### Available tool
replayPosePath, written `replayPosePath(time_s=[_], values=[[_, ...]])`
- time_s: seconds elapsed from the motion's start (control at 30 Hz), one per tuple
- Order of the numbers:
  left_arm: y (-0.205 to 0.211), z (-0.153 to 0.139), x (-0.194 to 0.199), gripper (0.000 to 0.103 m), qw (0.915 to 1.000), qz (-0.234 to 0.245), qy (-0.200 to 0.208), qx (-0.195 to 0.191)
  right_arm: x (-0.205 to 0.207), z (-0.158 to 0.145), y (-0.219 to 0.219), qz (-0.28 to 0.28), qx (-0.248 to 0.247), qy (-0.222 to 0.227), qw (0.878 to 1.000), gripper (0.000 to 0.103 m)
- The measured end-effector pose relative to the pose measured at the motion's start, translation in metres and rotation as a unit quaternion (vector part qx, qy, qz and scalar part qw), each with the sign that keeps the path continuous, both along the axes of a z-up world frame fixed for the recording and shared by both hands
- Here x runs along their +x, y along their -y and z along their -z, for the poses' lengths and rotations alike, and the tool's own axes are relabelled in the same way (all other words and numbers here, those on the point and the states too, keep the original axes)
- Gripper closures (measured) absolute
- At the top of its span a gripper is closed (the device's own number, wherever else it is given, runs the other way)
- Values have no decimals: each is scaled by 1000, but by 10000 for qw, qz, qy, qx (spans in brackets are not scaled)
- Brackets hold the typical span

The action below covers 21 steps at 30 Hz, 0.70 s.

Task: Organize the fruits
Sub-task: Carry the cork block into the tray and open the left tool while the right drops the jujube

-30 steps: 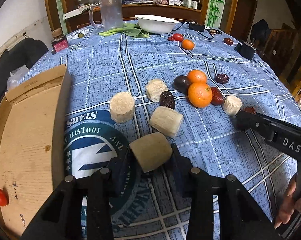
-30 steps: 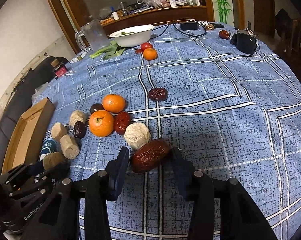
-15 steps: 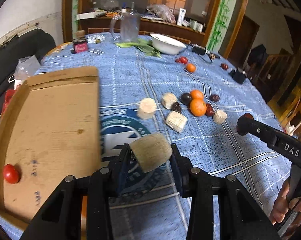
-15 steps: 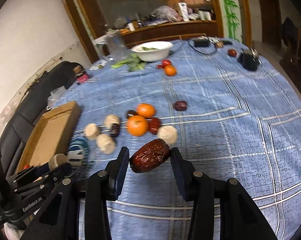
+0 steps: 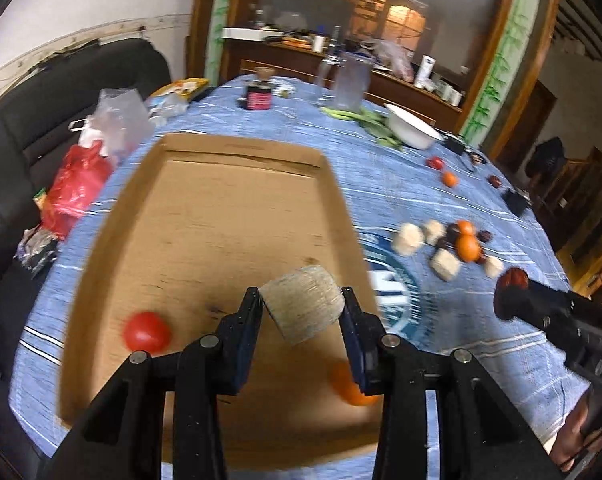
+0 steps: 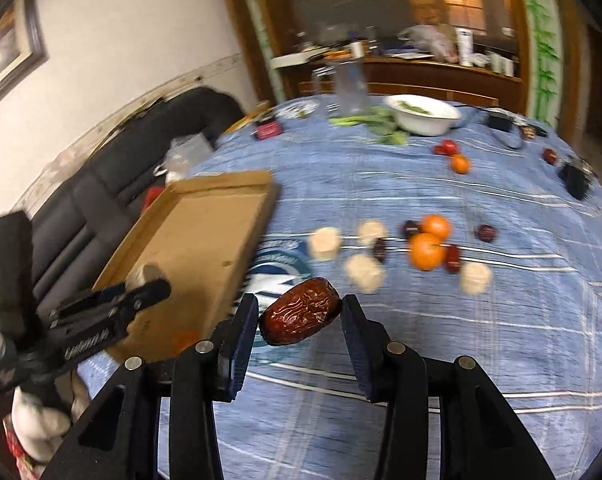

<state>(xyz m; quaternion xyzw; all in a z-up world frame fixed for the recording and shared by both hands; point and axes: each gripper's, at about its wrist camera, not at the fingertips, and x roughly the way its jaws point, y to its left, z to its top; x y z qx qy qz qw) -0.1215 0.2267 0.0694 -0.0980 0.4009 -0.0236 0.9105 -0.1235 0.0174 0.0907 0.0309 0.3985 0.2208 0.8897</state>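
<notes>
While both hands carry food across: each one has left the pile and now heads for the box.
What changed for the left gripper [image 5: 301, 312]: 1 second ago it was low over the blue cloth by the pile; now it hangs over the cardboard box [image 5: 237, 148].
Left jaws: partly closed, squeezing a pale round chunk [image 5: 303, 306] between them, same hold as before.
What changed for the right gripper [image 6: 299, 318]: it was down by the pile 1 second ago; now it is higher and nearer the box, over the worktop [image 6: 501, 360] next to the round blue logo [image 6: 277, 268].
Right jaws: partly closed, holding a wrinkly red date [image 6: 299, 316], same hold as before.
Box now: 1 red tomato [image 5: 146, 331] and 1 orange [image 5: 351, 390] already lie in it.
Pile left on the worktop: 2 oranges [image 6: 427, 250], some dark red fruits and 4 pale chunks [image 6: 324, 243], all well apart from the box.
Farther back: 1 more small orange and red fruit near the white bowl [image 6: 423, 114].
What this means: I think the left chunk is about ready to drop in, and the date goes next.
How far along: early, since most fruit is still outside the box.
</notes>
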Motion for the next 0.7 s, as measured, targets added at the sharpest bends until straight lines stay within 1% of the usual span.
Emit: replayPosePath(time_s=[0.1, 0.2, 0.27, 0.37, 0.4, 0.43, 0.53, 0.6, 0.7], values=[[-20, -5, 13, 65, 9999, -43, -70, 119, 10, 2, -30, -310, -74, -70, 9995, 56], [-34, -16, 38, 65, 9994, -26, -158, 305, 30, -1, -58, -527, -169, -47, 9985, 56], [-43, -23, 58, 65, 9990, -46, -210, 381, 50, -4, -81, -649, -280, -8, 9975, 56], [-60, -27, 100, 65, 9977, -181, -394, 525, 84, -6, -108, -772, -340, -17, 9964, 56], [-67, -26, 113, 65, 9972, -227, -477, 531, 98, -4, -118, -790, -377, -19, 9962, 56], [-74, -21, 132, 65, 9965, -287, -619, 478, 106, -3, -123, -798, -395, -27, 9960, 56], [-89, -4, 171, 65, 9936, -384, -1029, 276, 137, 10, -143, -820, -550, -105, 9951, 56], [-93, 11, 188, 65, 9911, -434, -1248, 188, 152, 21, -154, -814, -698, -175, 9941, 56], [-95, 28, 201, 65, 9881, -471, -1460, 81, 174, 36, -162, -787, -794, -338, 9932, 56]])
